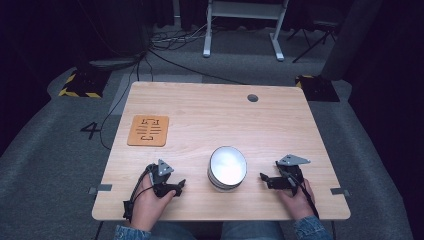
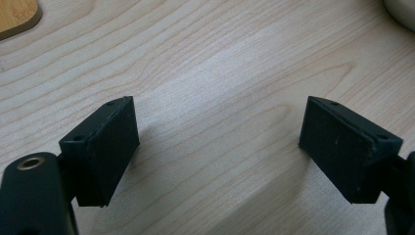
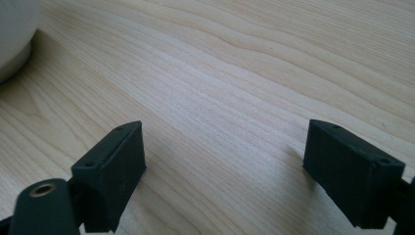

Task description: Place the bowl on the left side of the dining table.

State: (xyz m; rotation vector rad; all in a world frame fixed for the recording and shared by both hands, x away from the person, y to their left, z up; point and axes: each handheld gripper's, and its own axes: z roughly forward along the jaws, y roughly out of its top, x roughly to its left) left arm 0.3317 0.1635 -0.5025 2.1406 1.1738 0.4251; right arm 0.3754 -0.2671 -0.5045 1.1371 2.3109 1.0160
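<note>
I see white bowl stack (image 1: 227, 168) on bench (image 1: 210, 120), between left gripper (image 1: 179, 186) and right gripper (image 1: 263, 178), apart from both. Both jaws wide, holding nothing, bare wood between. Top bowl looks empty. Orange board (image 1: 148, 130) well beyond left jaws.

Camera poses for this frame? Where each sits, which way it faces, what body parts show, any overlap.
High view: above the person's side, looking forward and down on the table; forearms, left gripper and right gripper flank the white bowls.
Left gripper view: along its open jaws, low over the wood; orange board top left.
Right gripper view: same, jaws open.
Shared: bowl edge in both gripper views.
</note>
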